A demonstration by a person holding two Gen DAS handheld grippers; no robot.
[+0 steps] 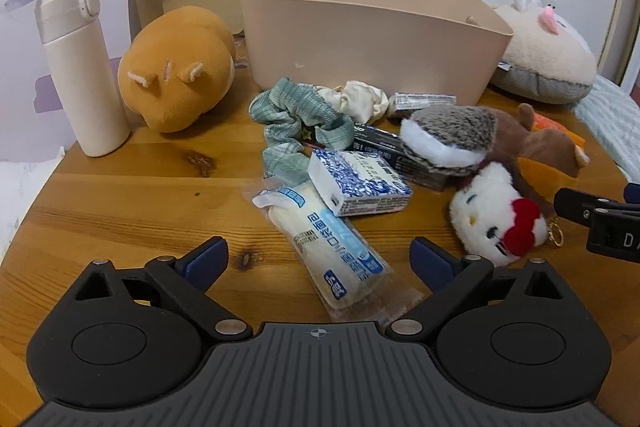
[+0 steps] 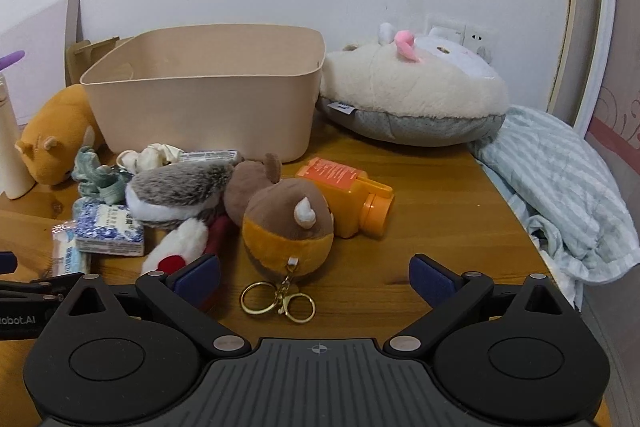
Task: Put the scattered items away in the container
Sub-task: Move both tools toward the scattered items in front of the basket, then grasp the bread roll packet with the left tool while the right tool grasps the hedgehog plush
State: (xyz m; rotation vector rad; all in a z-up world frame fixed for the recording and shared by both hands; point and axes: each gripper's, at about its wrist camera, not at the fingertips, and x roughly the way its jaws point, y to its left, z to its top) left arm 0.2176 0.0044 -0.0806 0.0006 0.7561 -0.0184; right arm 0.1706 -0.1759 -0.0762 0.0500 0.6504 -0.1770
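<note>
**Surfaces and materials, bedside table**

Table (image 1: 120, 195) was varnished wood, knotty grain, mild sheen. Container (image 1: 360, 39), upper centre of the left wrist view, looked like smooth matt beige plastic. Flask (image 1: 80, 67), at left, had a satin off-white finish. Orange plush (image 1: 180, 75) was short-pile cloth; grey plush (image 2: 180, 187) longer, shaggy fur. Wet-wipe packet (image 1: 332, 251) was glossy clear film, crinkled. Tissue pack (image 1: 360, 183) had shiny printed wrap. Scrunchie (image 1: 296, 123) was woven checked cloth. In the right wrist view, orange bottle (image 2: 348, 195) was smooth plastic; key rings (image 2: 276, 301) bright gold-toned metal. Both grippers' bodies were matt black plastic, pads (image 2: 196, 277) dull blue.
</note>
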